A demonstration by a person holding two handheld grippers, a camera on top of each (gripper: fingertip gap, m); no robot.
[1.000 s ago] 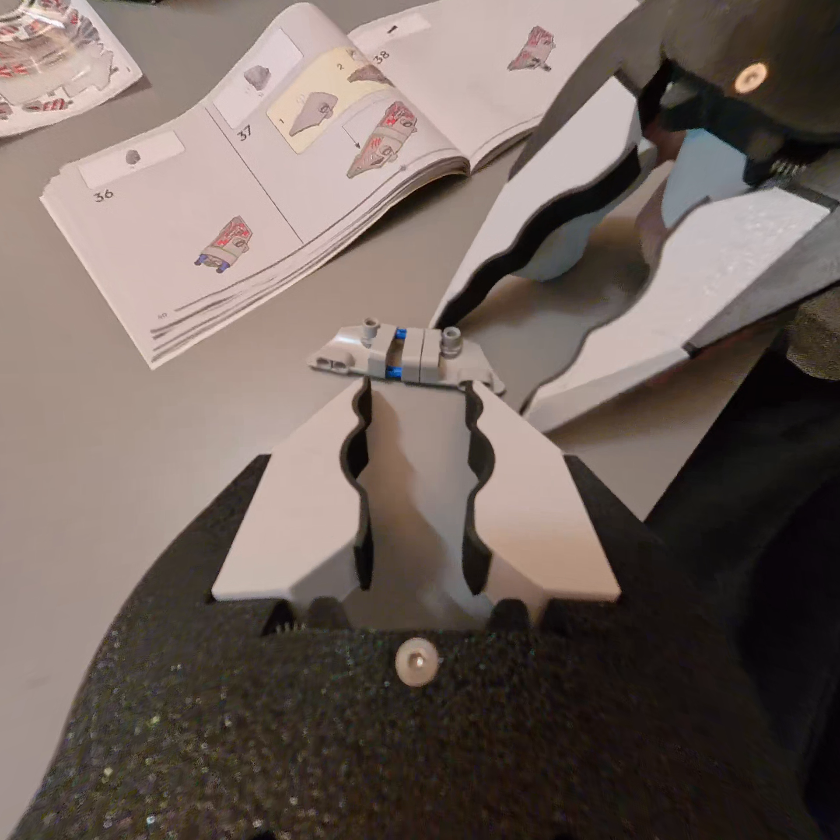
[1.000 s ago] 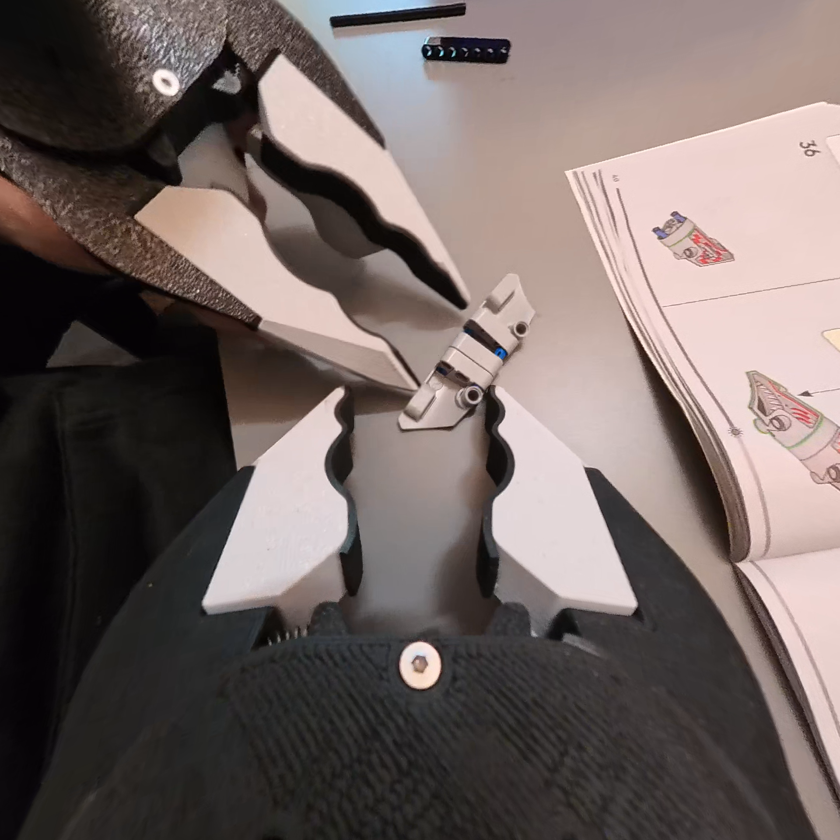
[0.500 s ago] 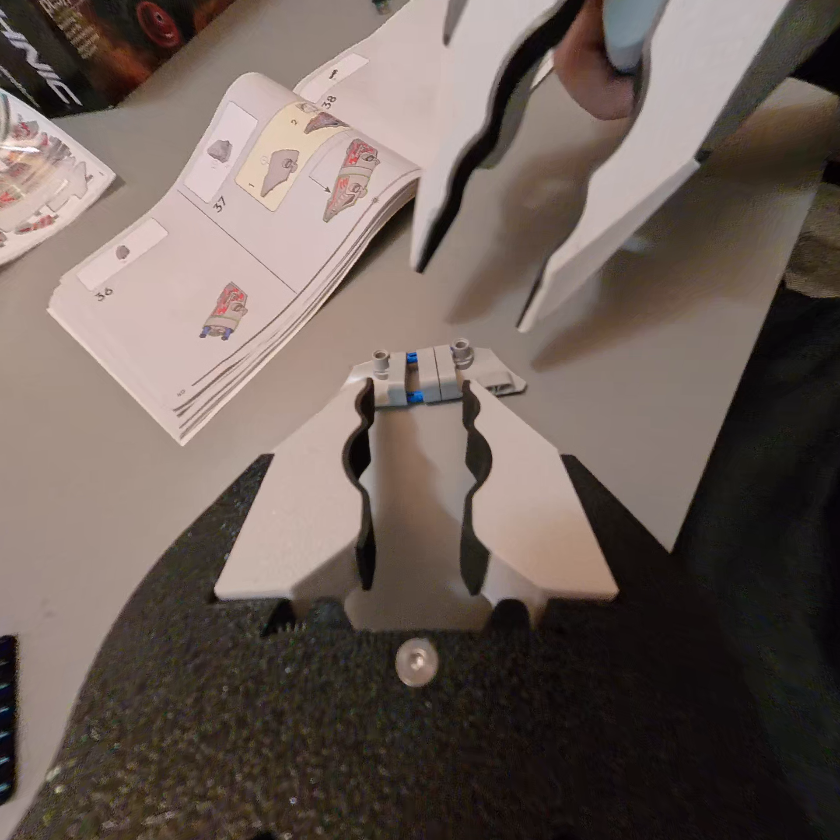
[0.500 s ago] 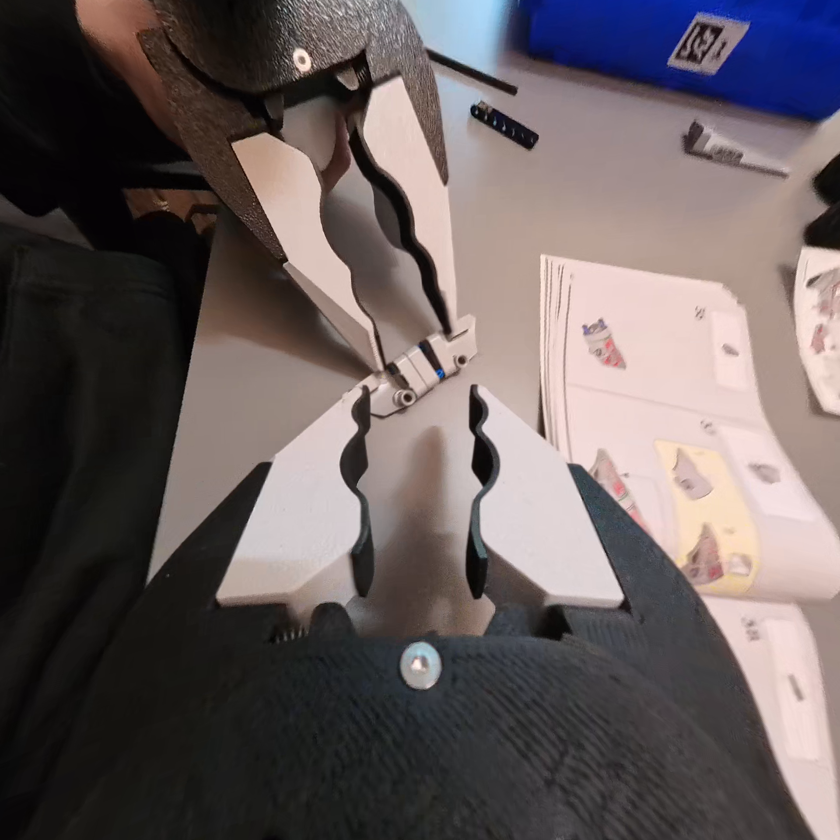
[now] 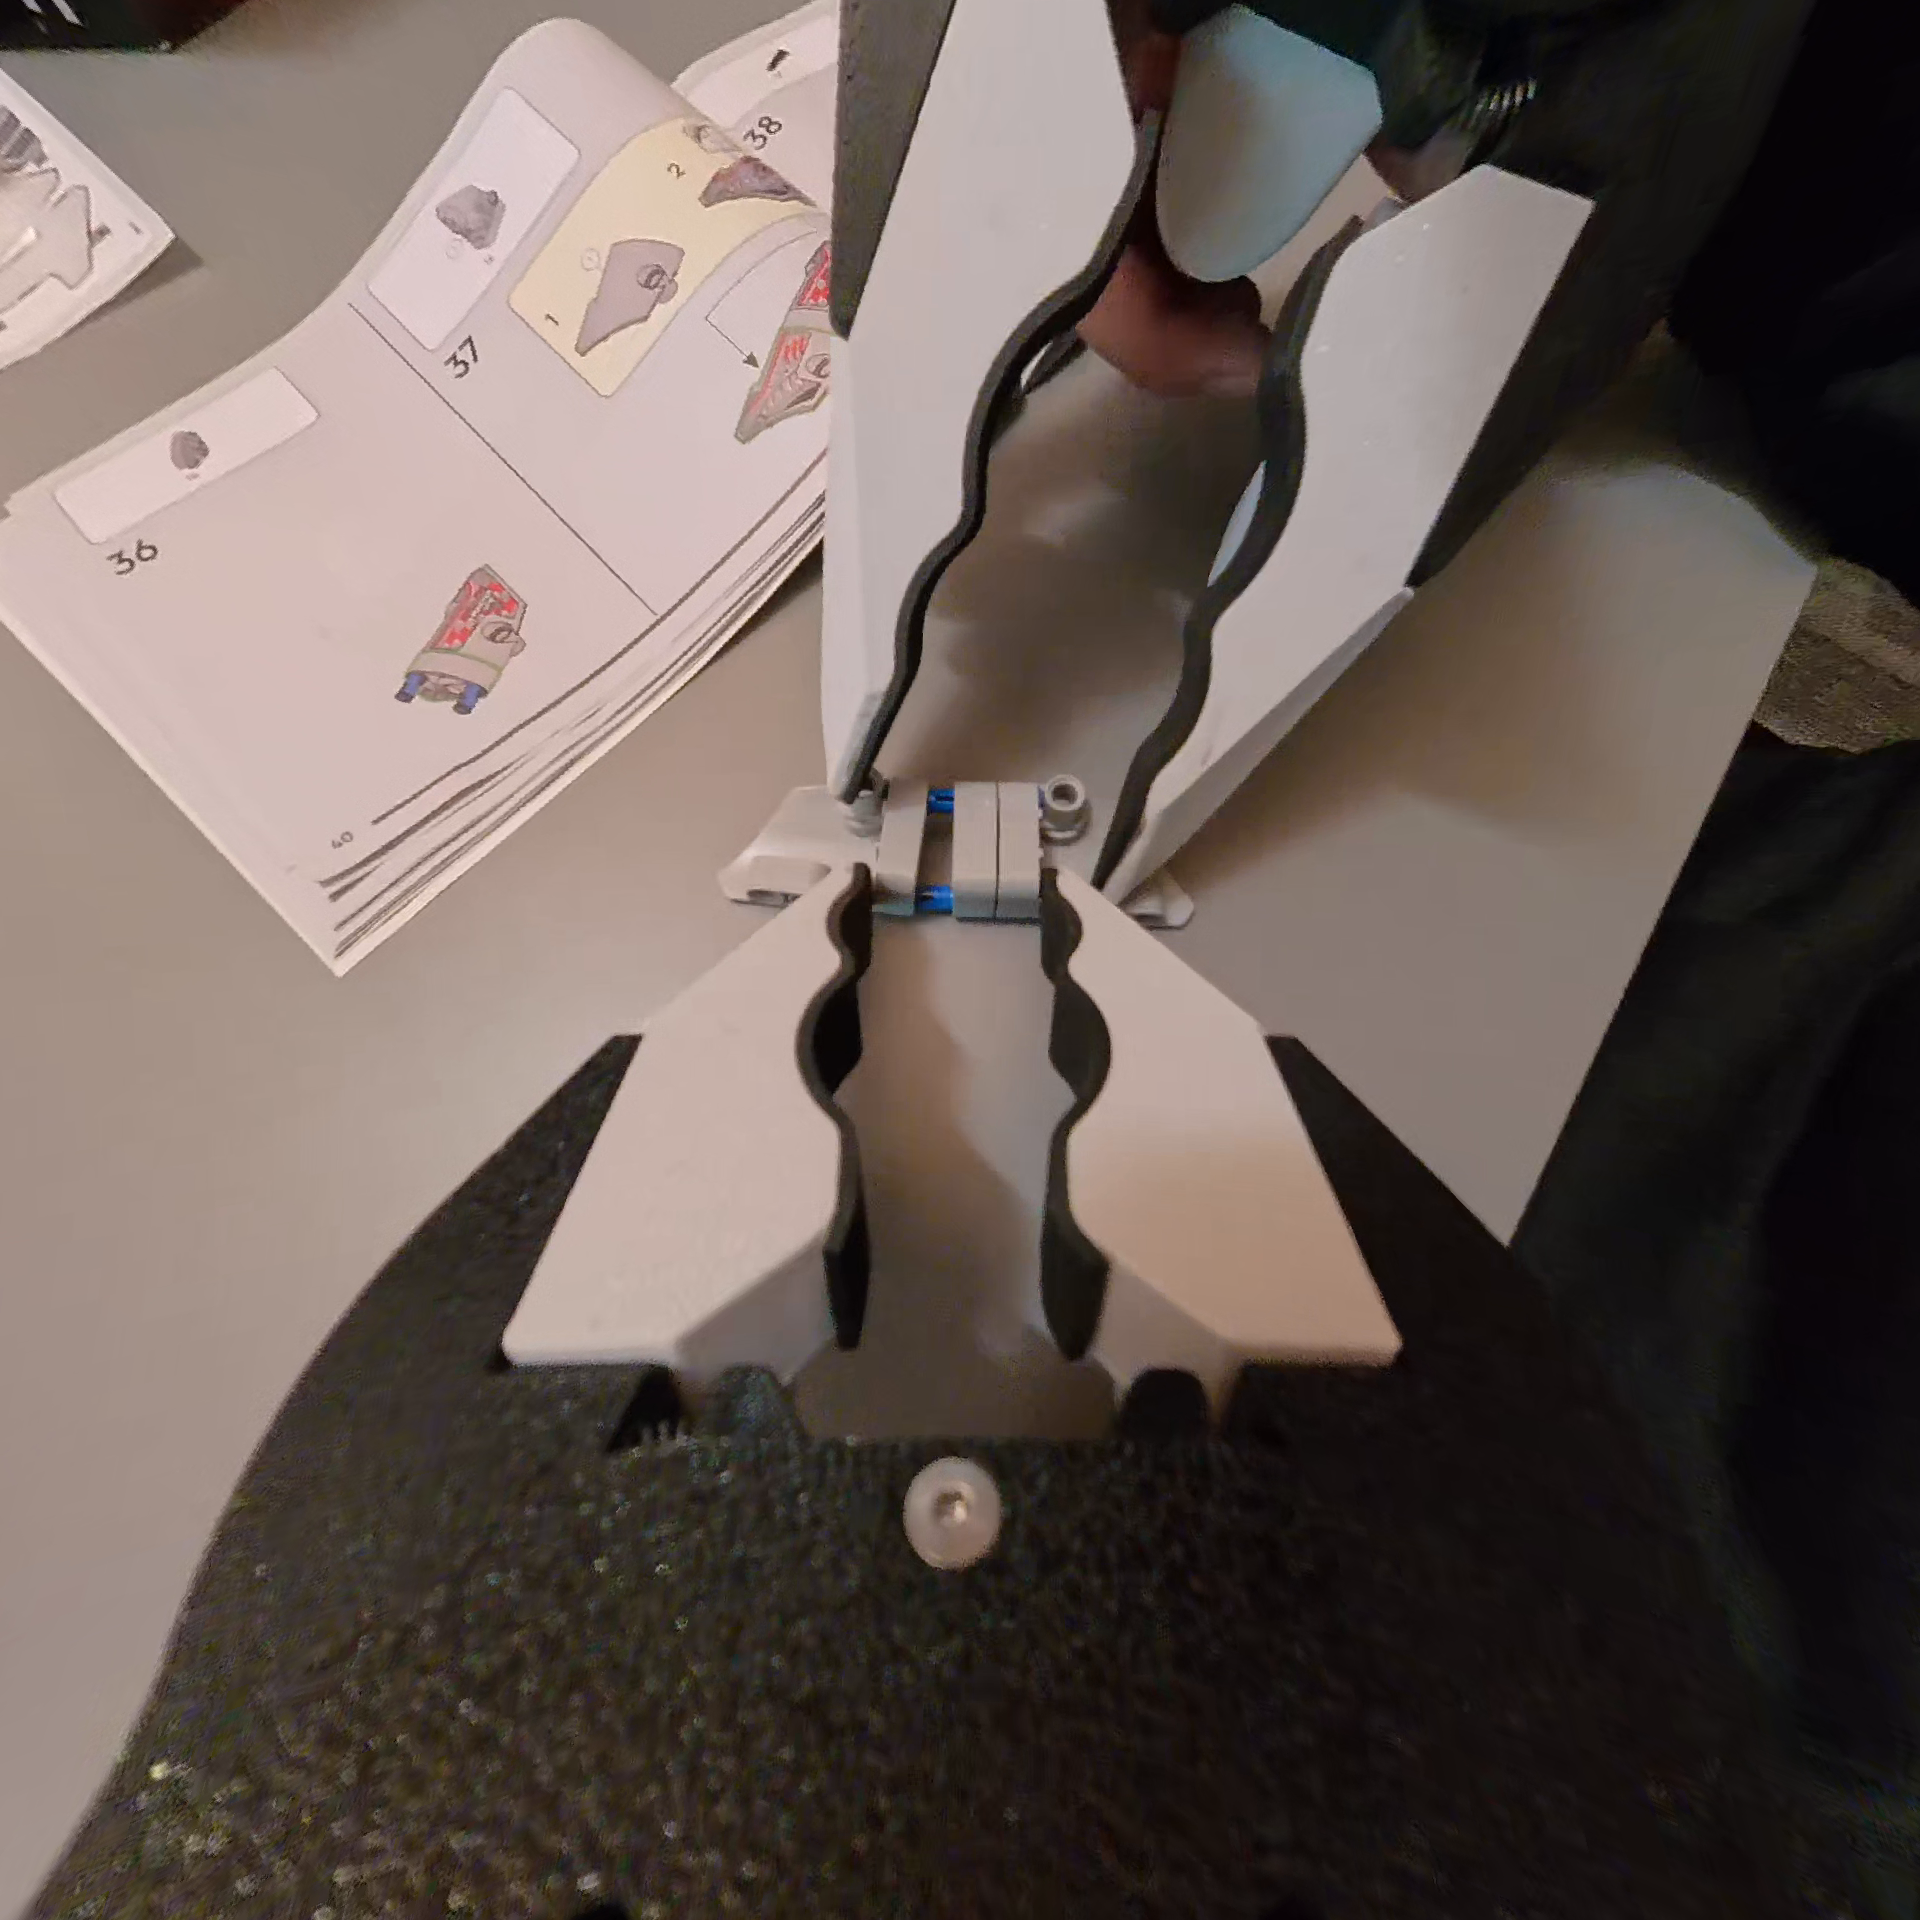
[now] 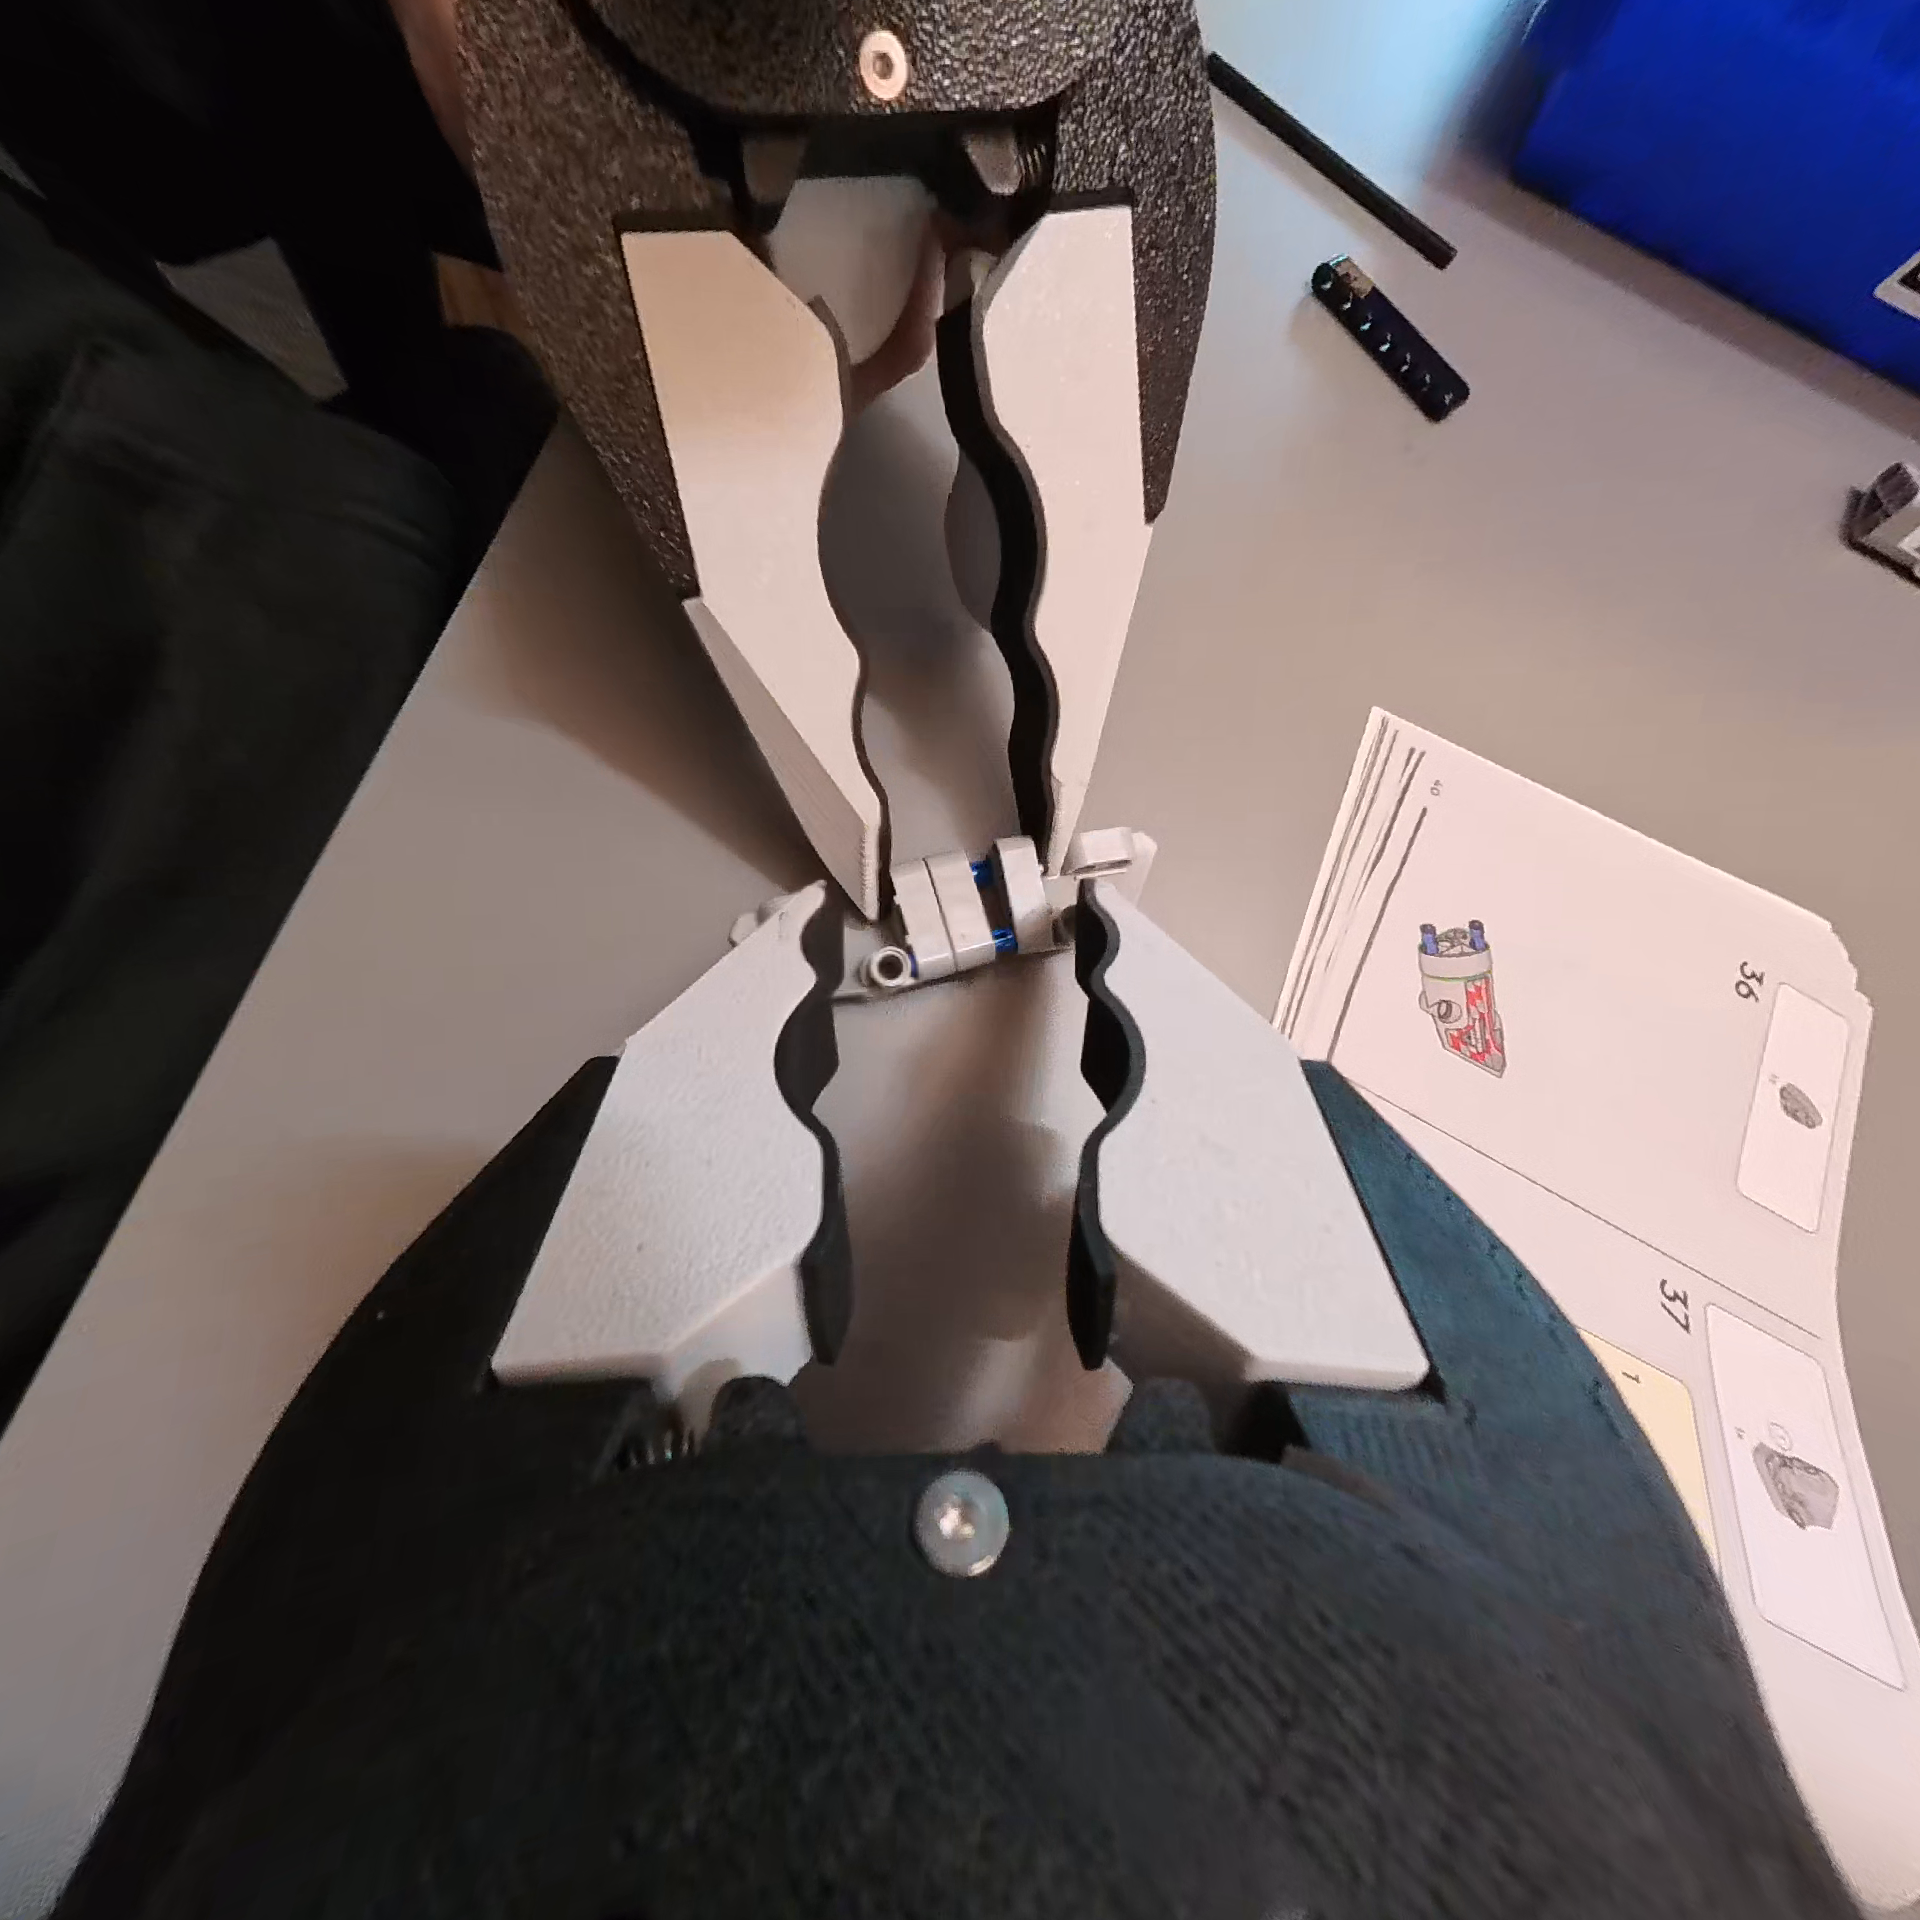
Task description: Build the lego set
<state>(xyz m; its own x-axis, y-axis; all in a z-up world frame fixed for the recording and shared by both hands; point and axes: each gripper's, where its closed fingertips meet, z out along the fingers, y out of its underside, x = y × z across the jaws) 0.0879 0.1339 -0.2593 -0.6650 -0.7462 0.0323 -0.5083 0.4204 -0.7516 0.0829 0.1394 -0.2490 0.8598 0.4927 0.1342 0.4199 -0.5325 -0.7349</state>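
Observation:
A small grey lego assembly [image 5: 977, 857] with blue pins and two grey studs lies on the grey table near its edge. My left gripper [image 5: 951, 888] has its tips against both sides of the assembly's middle beams, pinching them. It also shows in the right wrist view [image 6: 966, 873], coming down from the top. My right gripper [image 6: 951, 914] faces it from the opposite side, jaws wider apart, with its tips straddling the assembly's [image 6: 961, 904] outer plates. It also shows in the left wrist view [image 5: 987, 831], with one tip by the left stud.
An open instruction booklet [image 5: 364, 520] lies beside the assembly and also shows in the right wrist view [image 6: 1610, 1039]. A black holed beam [image 6: 1392, 338], a black axle [image 6: 1330, 156] and a blue bin [image 6: 1745, 156] lie farther back. The table edge and dark clothing [image 6: 208, 623] are close by.
The right gripper swung round and came down opposite the left one, its tips now astride the assembly. The left gripper's jaws narrowed onto the middle beams.

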